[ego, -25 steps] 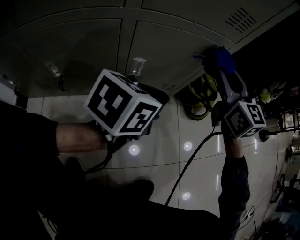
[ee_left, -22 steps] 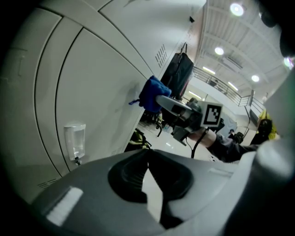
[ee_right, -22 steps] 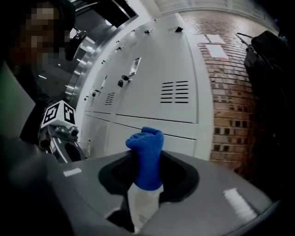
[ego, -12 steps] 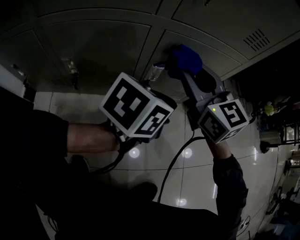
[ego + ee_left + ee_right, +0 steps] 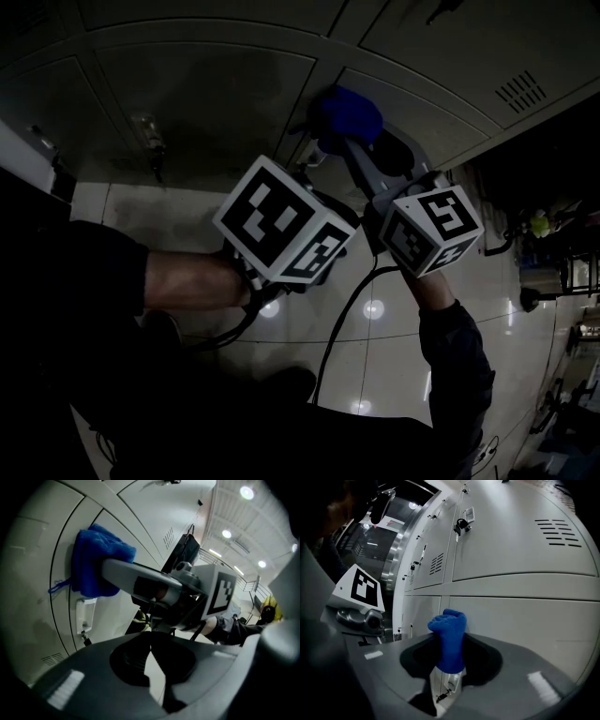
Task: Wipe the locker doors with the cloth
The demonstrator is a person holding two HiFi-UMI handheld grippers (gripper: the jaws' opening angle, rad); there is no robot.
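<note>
**A:** What's biggest in front of you?

**B:** Grey locker doors (image 5: 216,94), straight ahead of both pairs of my fingers. Only the head view shows the glossy tiled floor (image 5: 394,328), down beneath my arms.

**A:** And the fingers themselves?

**B:** My right gripper (image 5: 449,660) is pinching the blue cloth (image 5: 450,637). The bunched end pokes out past the fingertips and presses on a door, close by a seam. My left gripper (image 5: 150,637) has its tips pressed together on nothing and is held off the doors, with the right one crossing just ahead of its tips.

**A:** Any writing or brand?

**B:** None I can read. There are only black-and-white square markers, on my left cube (image 5: 281,220) and right cube (image 5: 433,230). A small label holder (image 5: 86,616) sits on the door just under the cloth, and I can't tell if it carries print.

**A:** What does one view show that another misses?

**B:** The left gripper view shows my right fingers side-on, the cloth (image 5: 96,559) flat against the door, and ceiling lights (image 5: 247,491). The right gripper view shows vent slots (image 5: 555,531) high beyond its fingertips
</note>
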